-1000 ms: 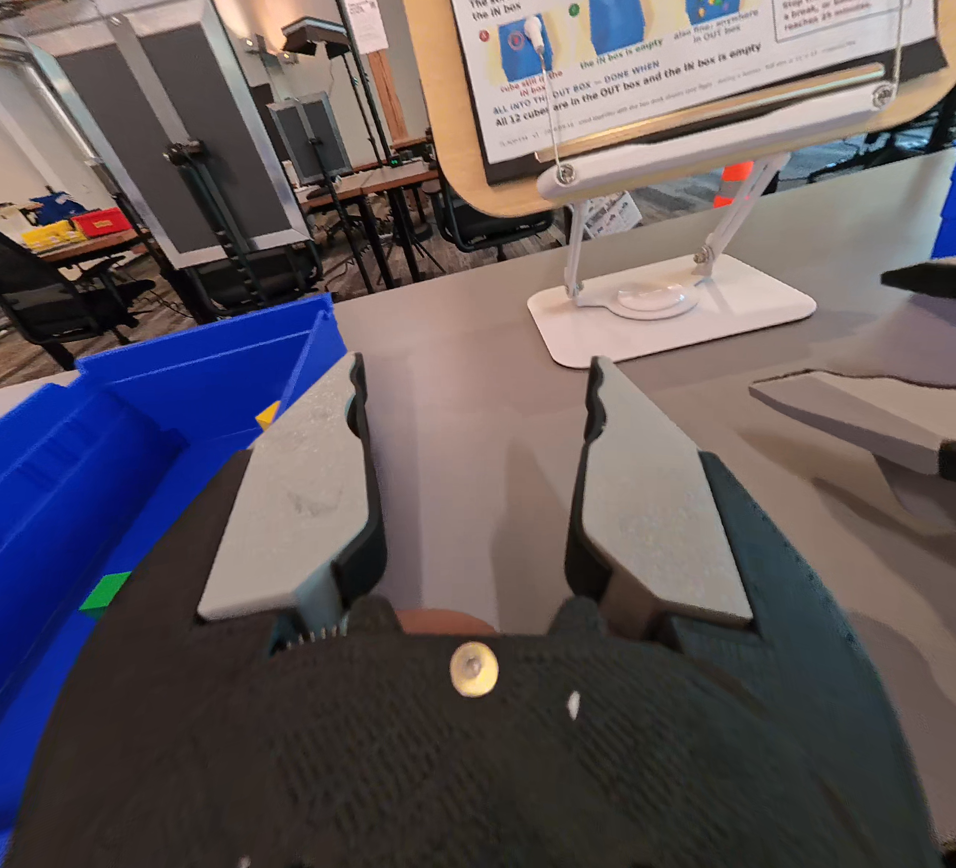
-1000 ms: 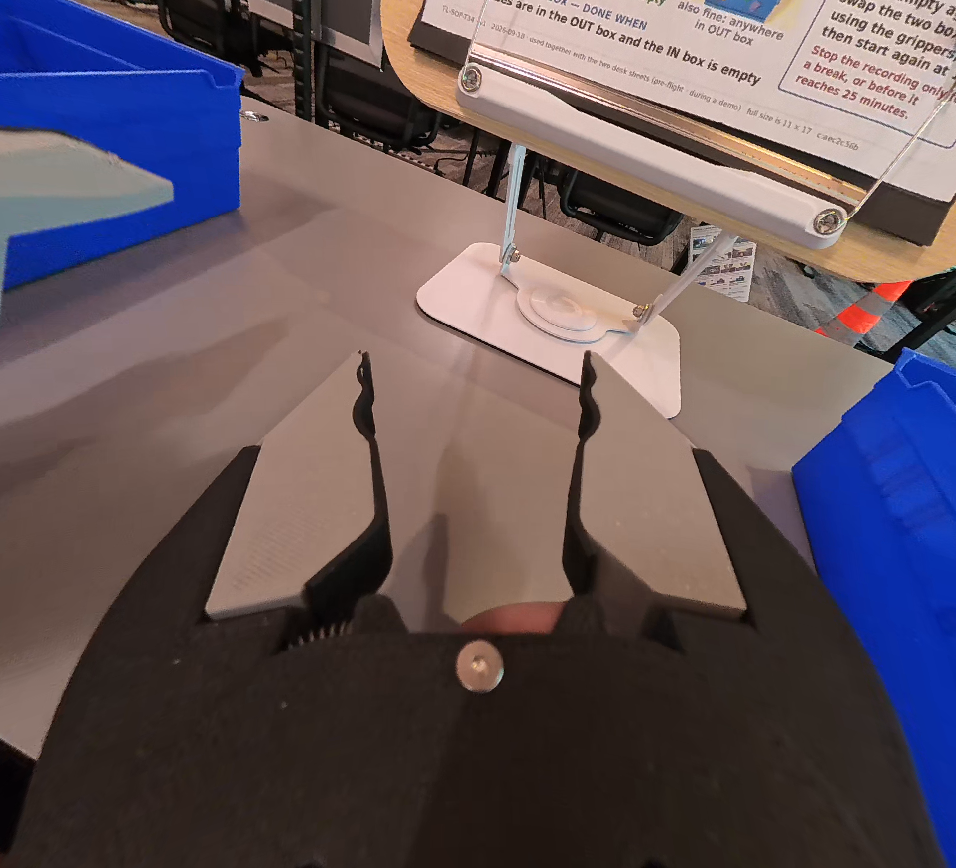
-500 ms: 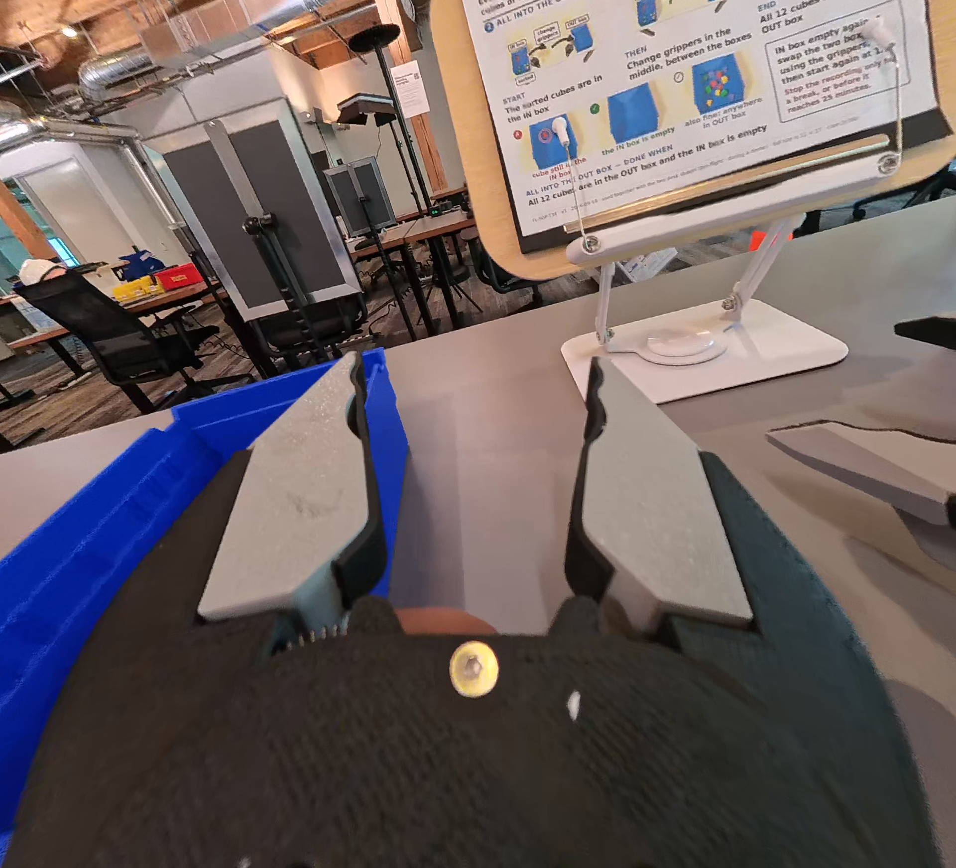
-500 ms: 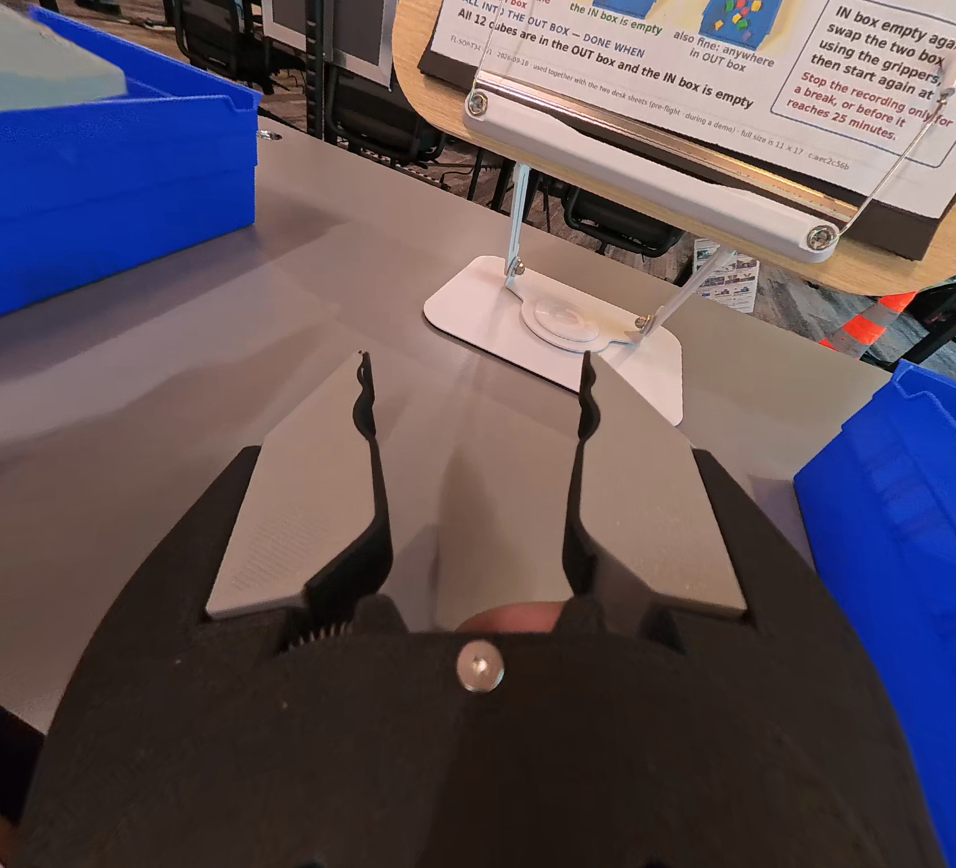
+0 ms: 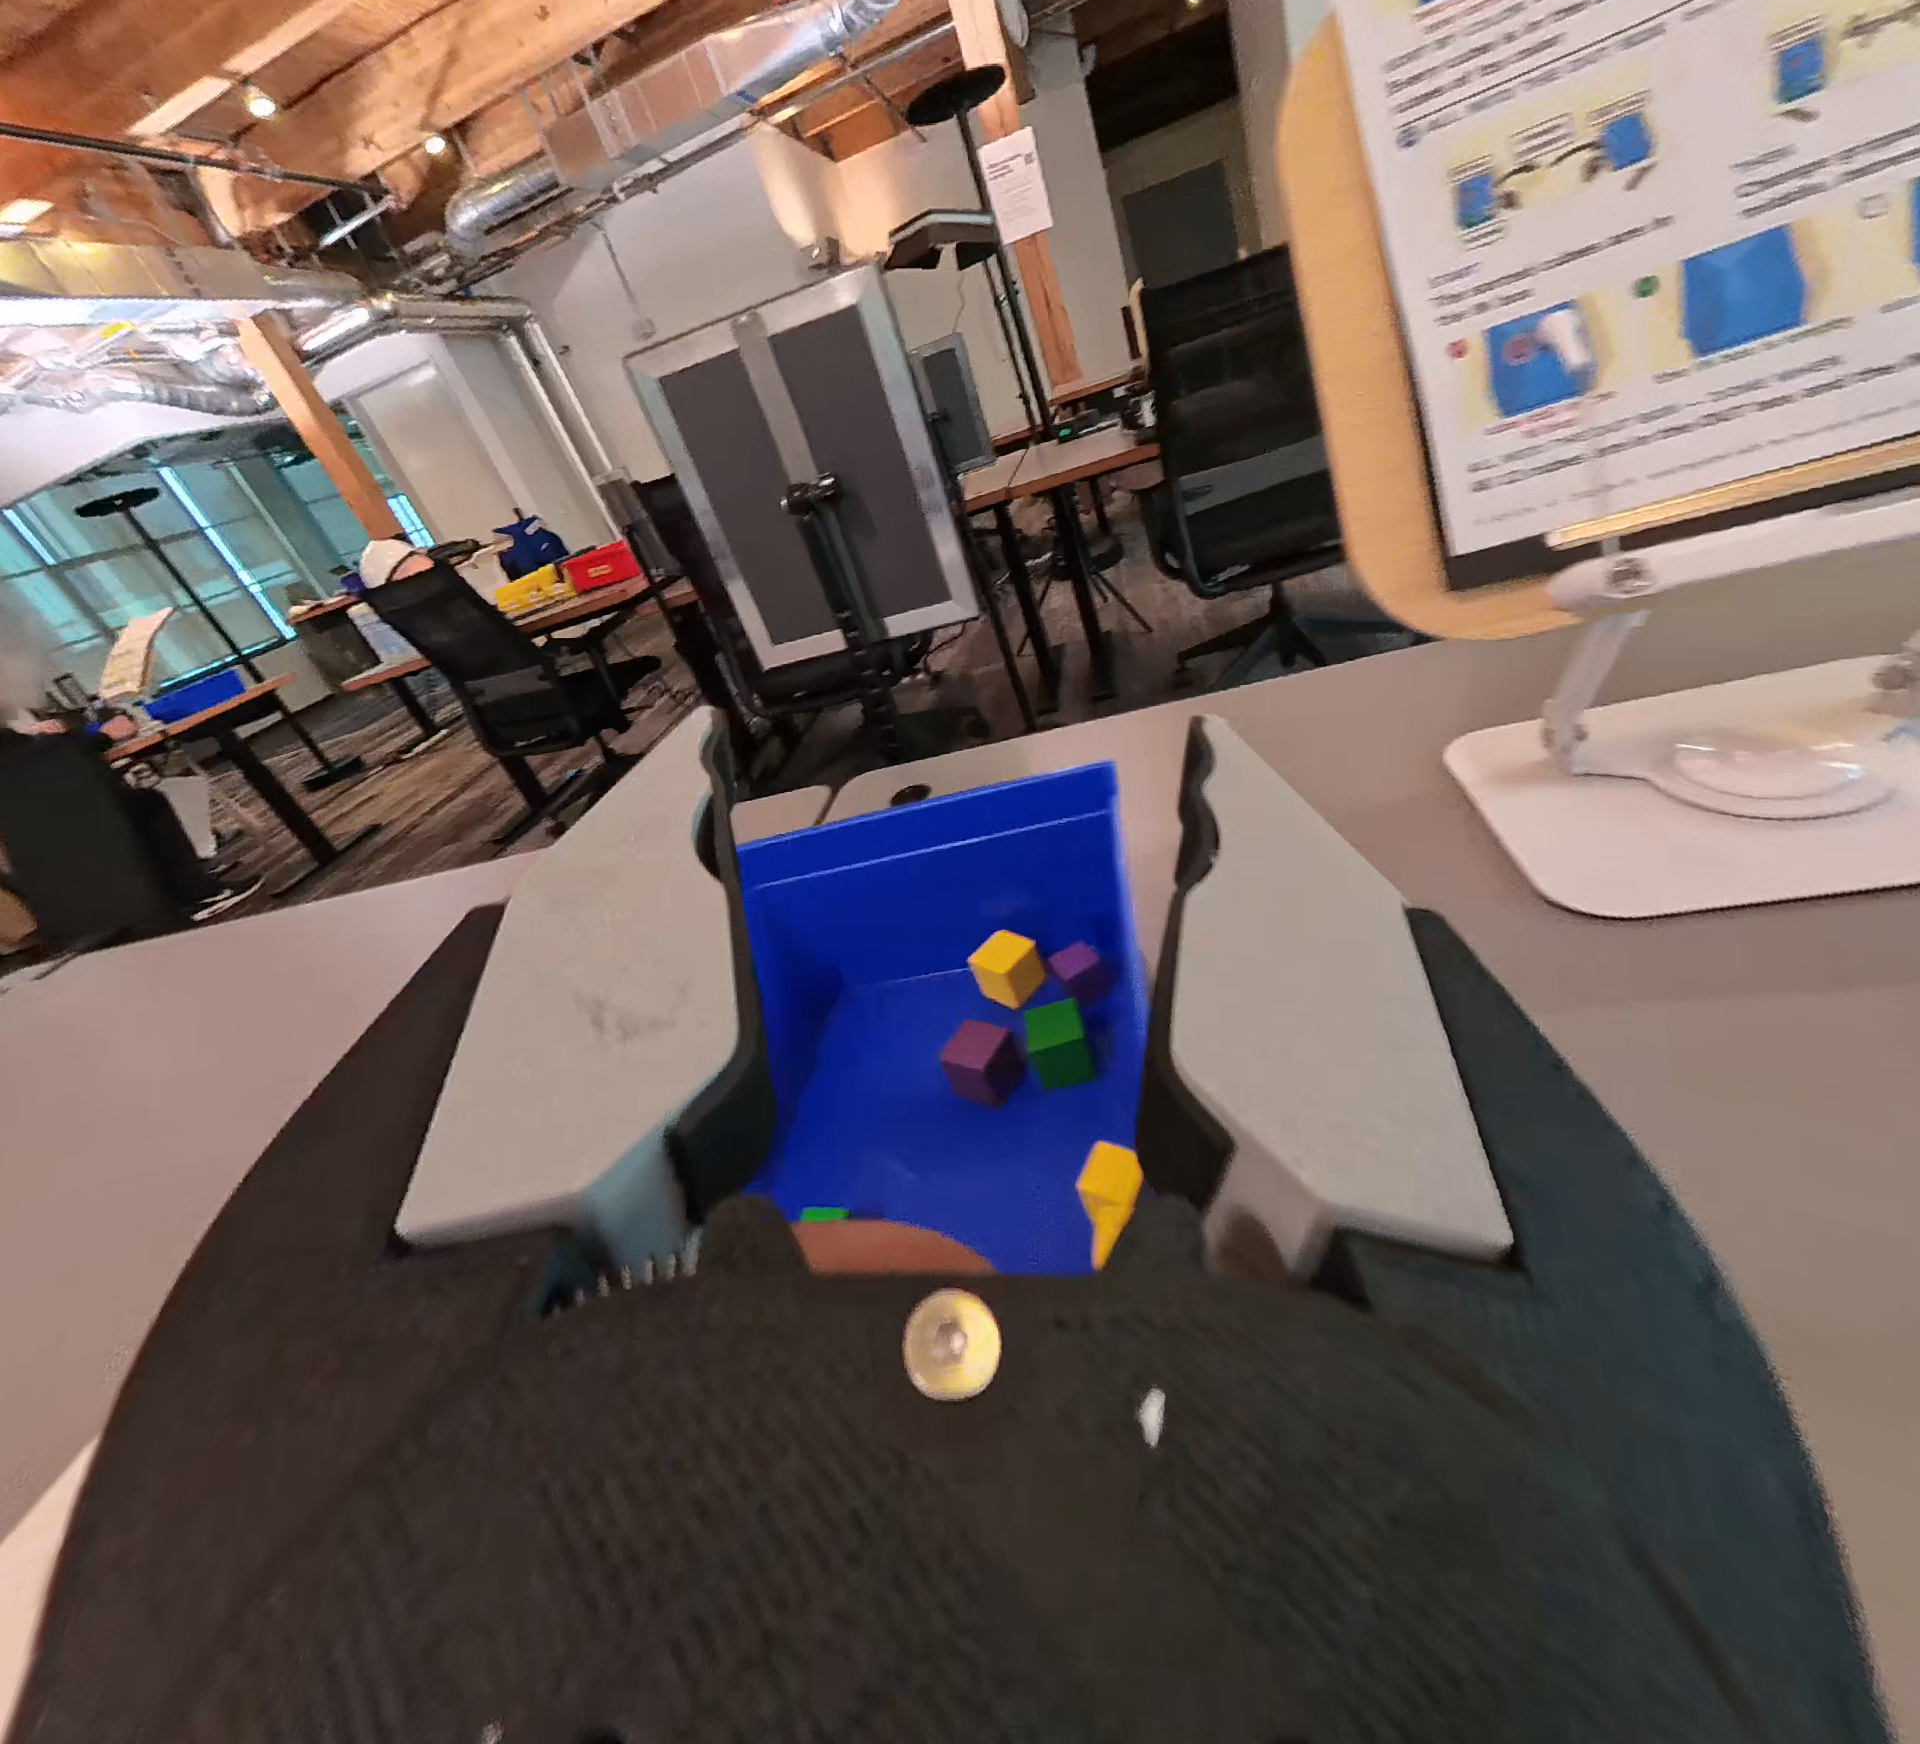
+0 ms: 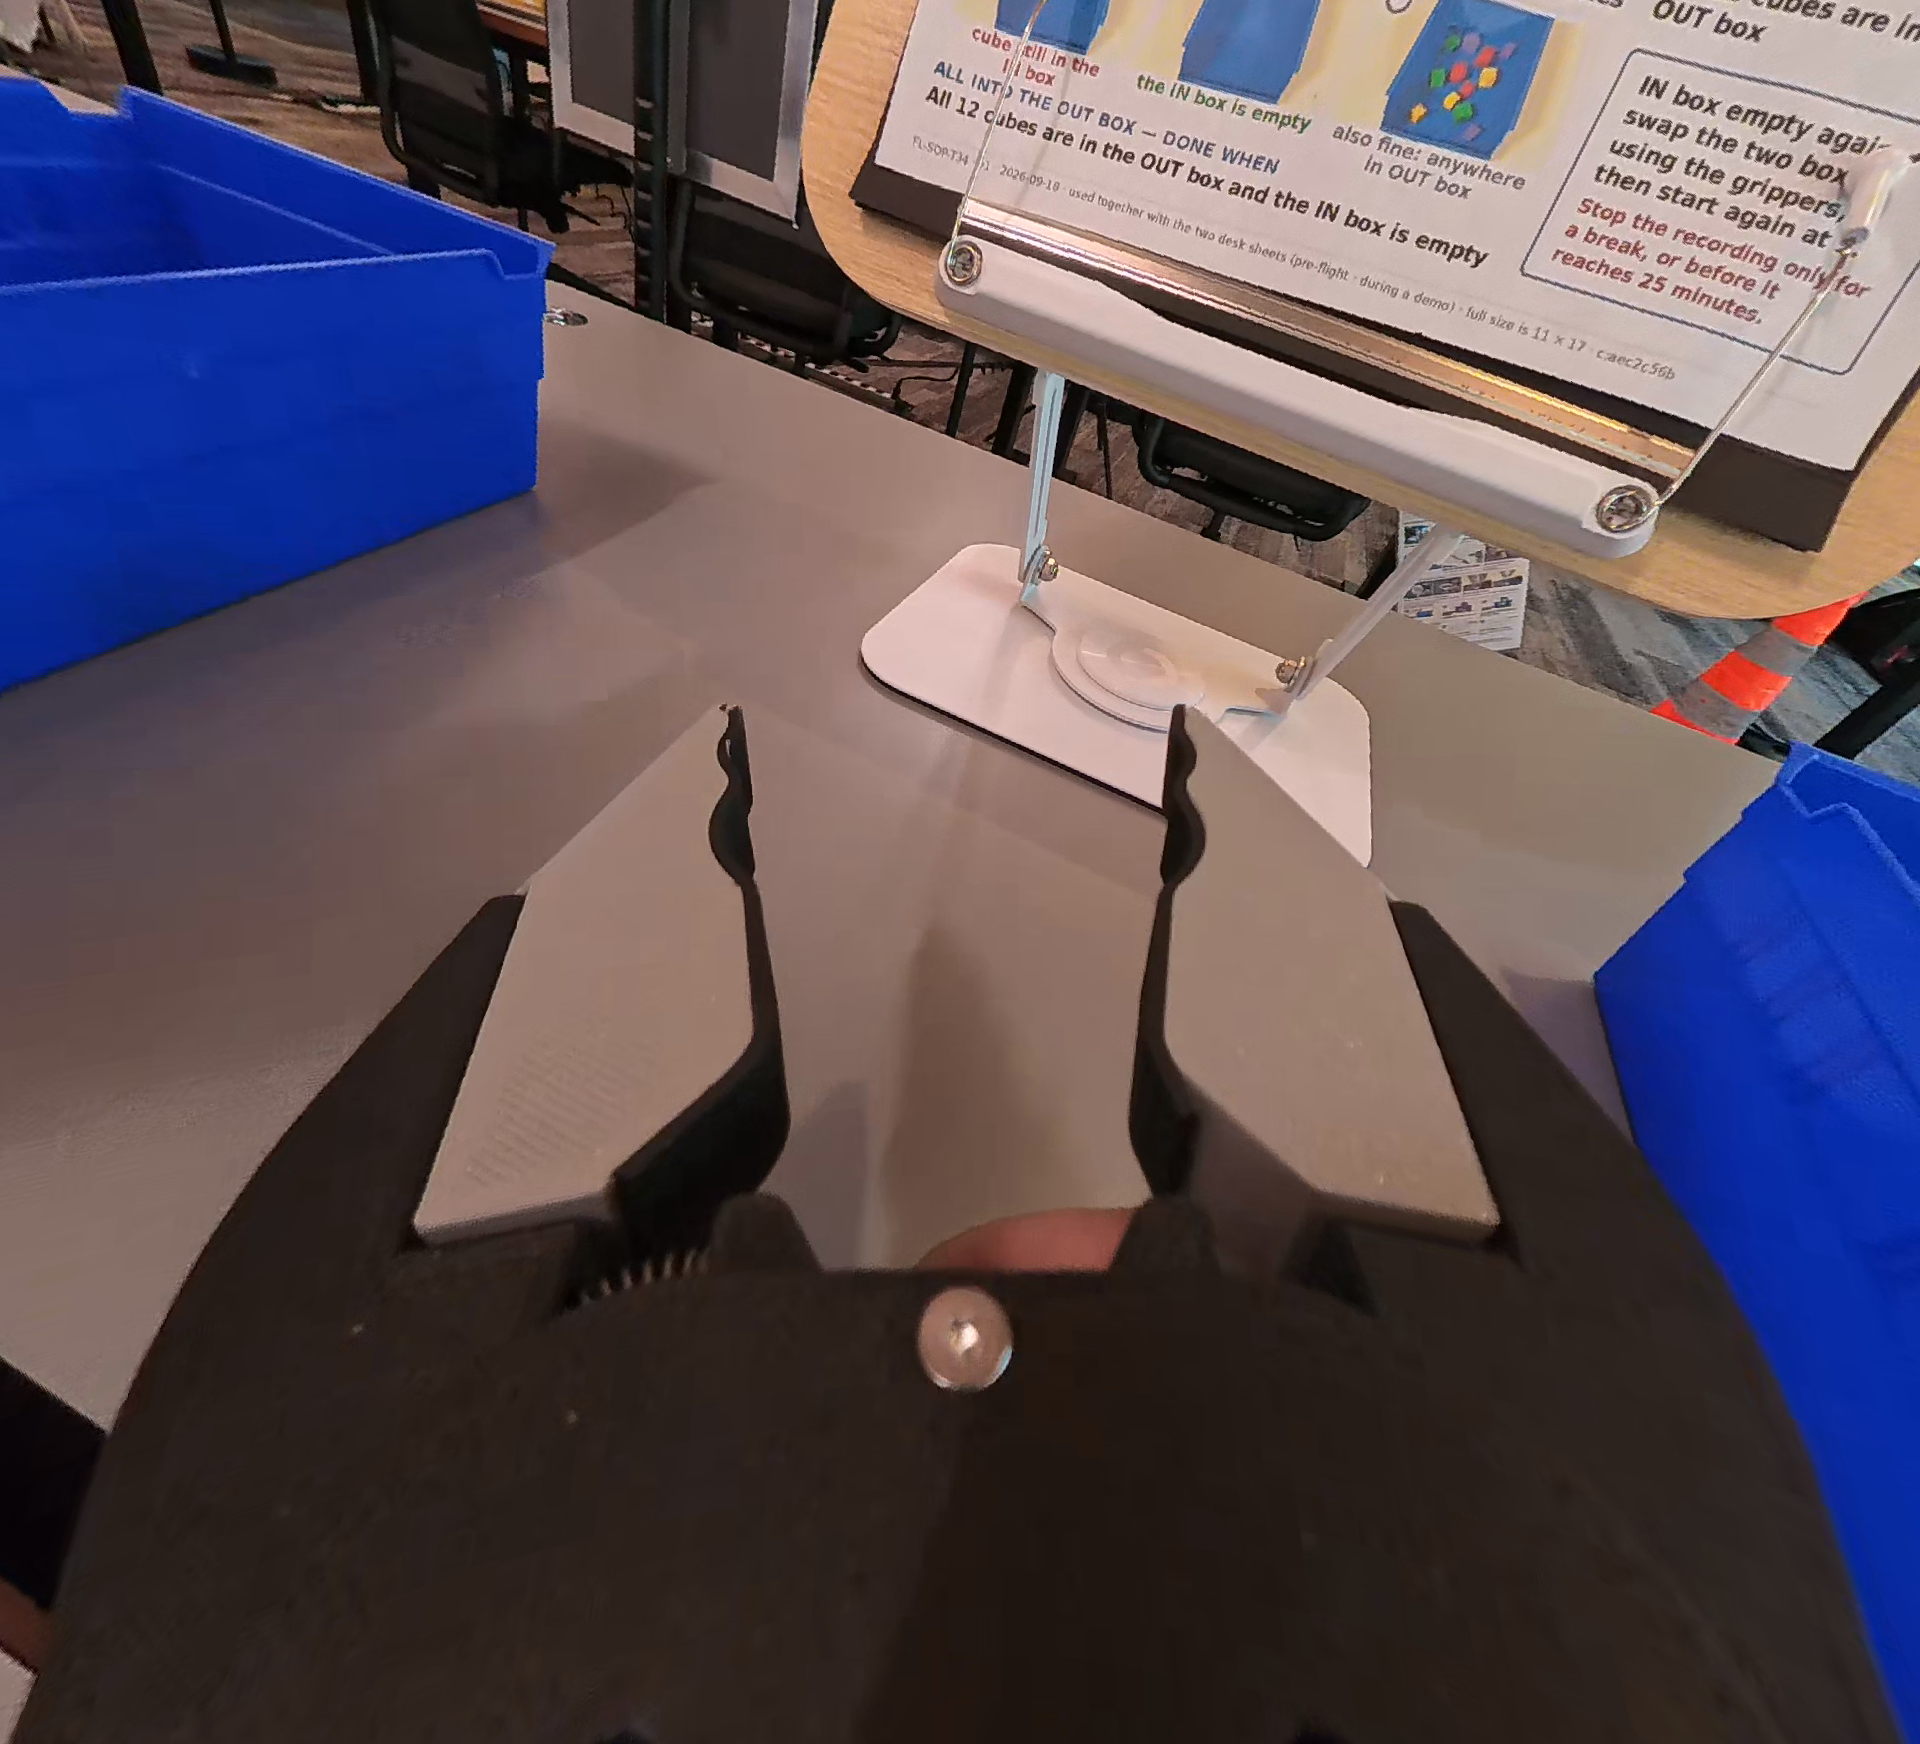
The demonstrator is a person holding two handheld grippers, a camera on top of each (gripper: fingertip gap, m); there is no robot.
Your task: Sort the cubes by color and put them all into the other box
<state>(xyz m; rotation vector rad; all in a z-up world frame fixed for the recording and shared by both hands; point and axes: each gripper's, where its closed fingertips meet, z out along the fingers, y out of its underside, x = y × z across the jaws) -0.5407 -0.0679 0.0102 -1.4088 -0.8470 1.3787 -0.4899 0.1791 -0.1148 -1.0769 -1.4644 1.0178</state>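
Because the cubes lie loose on the floor of the blue box (image 5: 935, 821), I hold my left gripper (image 5: 951, 801) above it, jaws spread and empty, framing them: a yellow cube (image 5: 1006, 967) at twelve o'clock of the cluster, a green cube (image 5: 1058, 1042) at its middle, one purple cube (image 5: 979, 1060) at nine o'clock, another purple cube (image 5: 1078, 970) at one o'clock, and a second yellow cube (image 5: 1110, 1180) nearer me at five o'clock. My right gripper (image 6: 951, 759), likewise spread and empty, waits over the bare grey table (image 6: 312, 811), between that box at ten o'clock and the other blue box (image 6: 1787, 1019) at three o'clock, I judge ready to receive. An instruction board on a white stand (image 6: 1122, 655) sits at twelve.
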